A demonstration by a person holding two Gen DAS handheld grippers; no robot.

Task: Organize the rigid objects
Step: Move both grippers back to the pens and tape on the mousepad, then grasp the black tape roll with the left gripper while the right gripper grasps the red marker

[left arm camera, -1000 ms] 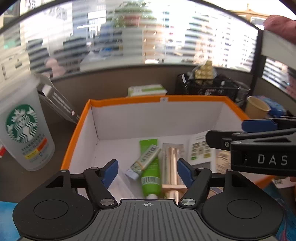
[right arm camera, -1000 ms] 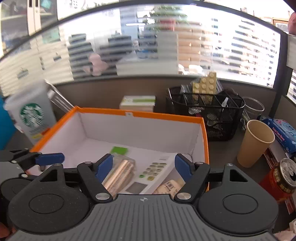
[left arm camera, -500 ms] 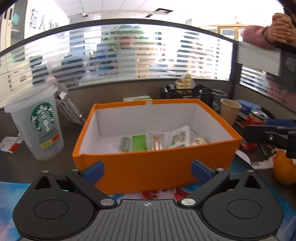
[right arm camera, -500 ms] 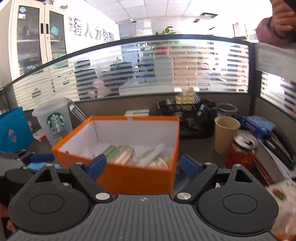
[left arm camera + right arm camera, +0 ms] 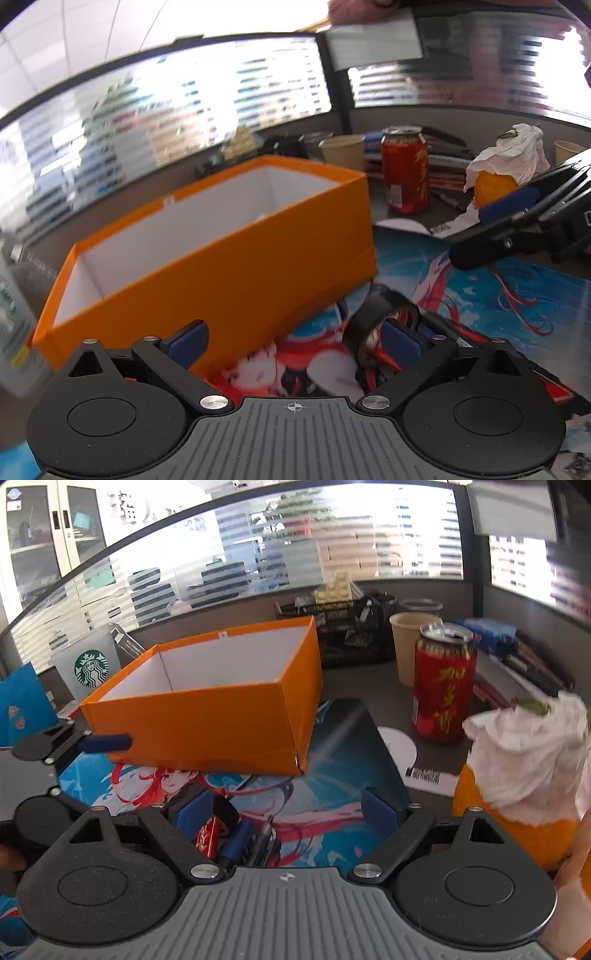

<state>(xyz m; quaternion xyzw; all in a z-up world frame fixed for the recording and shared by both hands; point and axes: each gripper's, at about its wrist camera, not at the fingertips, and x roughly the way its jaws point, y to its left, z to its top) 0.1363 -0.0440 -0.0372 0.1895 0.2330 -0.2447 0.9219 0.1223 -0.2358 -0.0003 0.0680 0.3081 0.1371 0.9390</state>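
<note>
Both jaws stand wide apart and hold nothing. The left gripper [image 5: 293,341] hangs low over a mat [image 5: 517,302] with a cartoon girl drawn in red and blue. A dark tape roll [image 5: 380,325] stands on edge on the mat, just by the left gripper's right finger [image 5: 400,338]; I cannot tell if they touch. Just past its left finger sits the orange box [image 5: 236,269], open on top, white inside. From this low spot nothing in the box can be seen.

The right gripper [image 5: 286,810] also hangs over the mat, tipped a bit. Under its left finger [image 5: 192,812] lies a small red thing [image 5: 207,836] with white marks too blurry to read, and by it the dark roll. Bare mat lies between the right jaws and out ahead, up to the near corner of the box. The left gripper pokes in from the left side of this view, close to the box's front wall.

Far left, behind the box, stands a Starbucks cup [image 5: 88,664] with the green logo. Right of the box stands a red can [image 5: 443,686] with gold Chinese writing. A paper cup [image 5: 406,642] is just behind the can. Close on the right is an orange [image 5: 509,834] with white tissue on top. A white paper with a barcode [image 5: 424,775] lies at the mat's right edge. A black wire basket [image 5: 343,631] sits behind the box.
</note>
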